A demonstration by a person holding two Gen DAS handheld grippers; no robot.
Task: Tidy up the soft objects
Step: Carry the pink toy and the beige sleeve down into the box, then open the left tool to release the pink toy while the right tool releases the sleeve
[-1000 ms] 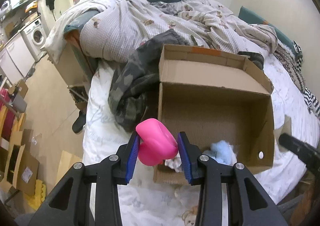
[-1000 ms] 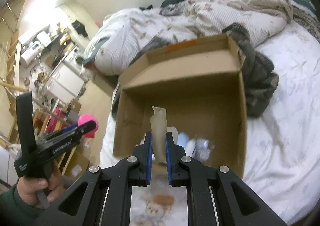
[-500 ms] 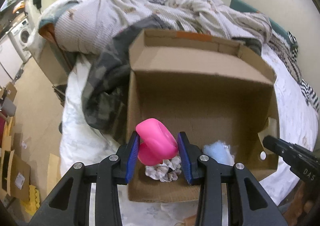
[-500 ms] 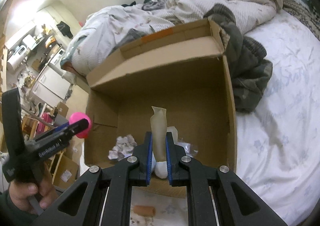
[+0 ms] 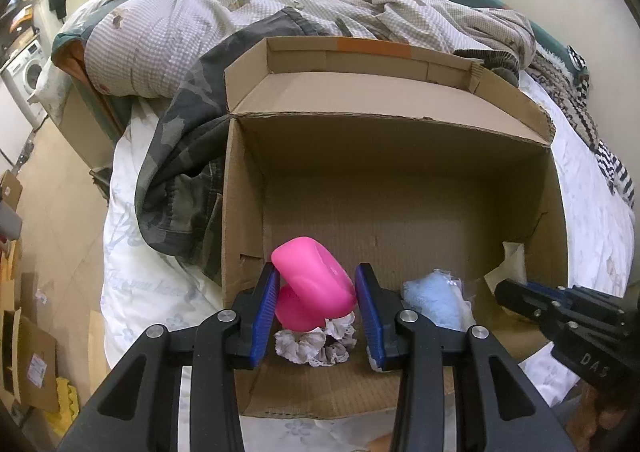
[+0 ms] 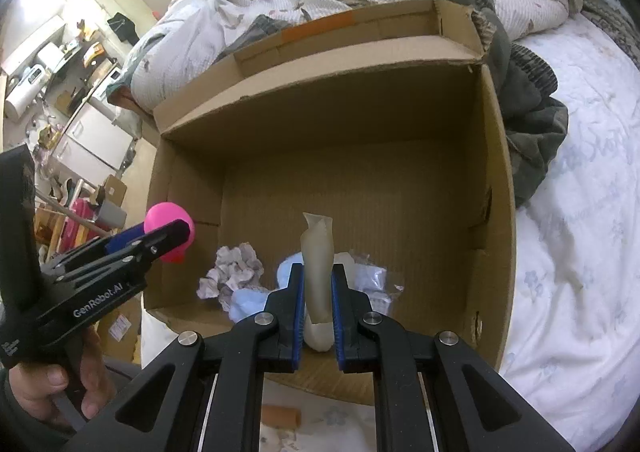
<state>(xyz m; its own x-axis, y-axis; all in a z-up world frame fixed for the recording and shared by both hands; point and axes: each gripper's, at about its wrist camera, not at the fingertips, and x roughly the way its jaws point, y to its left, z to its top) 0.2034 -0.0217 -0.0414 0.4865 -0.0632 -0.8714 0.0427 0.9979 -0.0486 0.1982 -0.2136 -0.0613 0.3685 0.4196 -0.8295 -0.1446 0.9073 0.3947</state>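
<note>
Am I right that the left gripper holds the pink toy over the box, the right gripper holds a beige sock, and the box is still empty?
Not quite: the cardboard box is not empty. The right wrist view shows a crumpled scrunchie and a light blue soft item on its floor. The rest holds: the left gripper grips the pink toy, the right gripper the beige sock.
</note>
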